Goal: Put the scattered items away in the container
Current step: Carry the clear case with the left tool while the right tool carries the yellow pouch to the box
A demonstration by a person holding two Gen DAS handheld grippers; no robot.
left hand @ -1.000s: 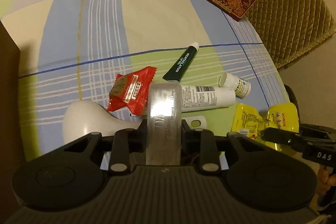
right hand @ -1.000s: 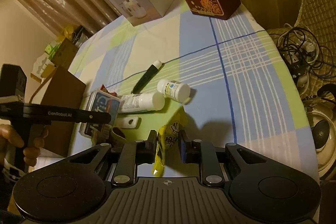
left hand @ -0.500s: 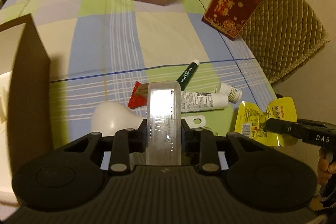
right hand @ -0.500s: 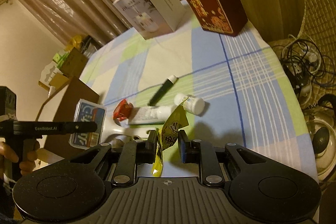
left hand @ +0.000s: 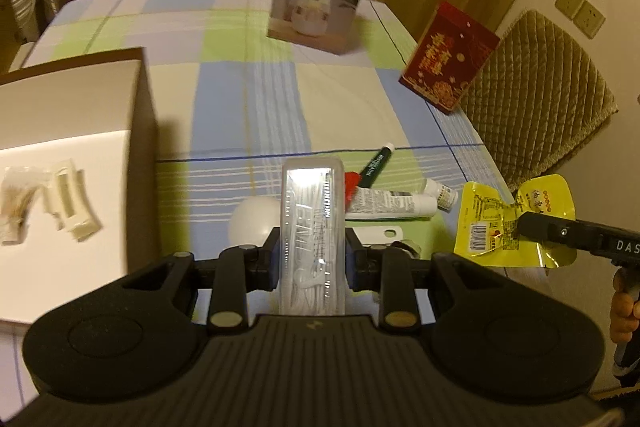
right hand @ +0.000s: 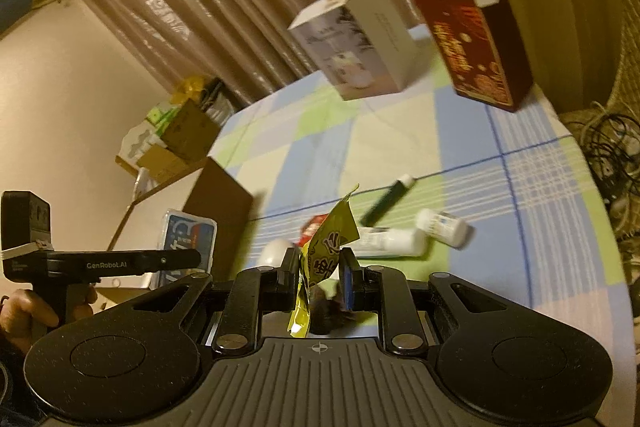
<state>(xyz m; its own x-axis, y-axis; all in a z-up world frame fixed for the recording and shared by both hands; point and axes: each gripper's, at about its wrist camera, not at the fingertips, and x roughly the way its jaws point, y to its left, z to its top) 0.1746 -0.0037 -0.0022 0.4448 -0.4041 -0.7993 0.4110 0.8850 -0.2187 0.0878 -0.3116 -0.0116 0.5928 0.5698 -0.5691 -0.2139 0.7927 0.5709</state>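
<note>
At the left edge of the checked tablecloth (left hand: 248, 95) stands the open cardboard box (left hand: 80, 131), its brown wall just left of the left gripper (left hand: 312, 259), with a broad bare stretch of cloth behind the clutter reaching back to two upright cartons. The left gripper, tilted downward above the cloth, has its jaws closed narrowly on one clear plastic case (left hand: 313, 223), and to the right the right gripper (right hand: 322, 279), held lower-angled by a hand (left hand: 624, 311) near the table's right edge, pinches one yellow packet (right hand: 328, 247) clear of the surface. On the cloth lie five loose items: one white rounded object (left hand: 252, 219), one red sachet (left hand: 352, 183), one dark green tube (left hand: 376, 163), one white tube (left hand: 392, 205) and one small white bottle (left hand: 442, 191).
</note>
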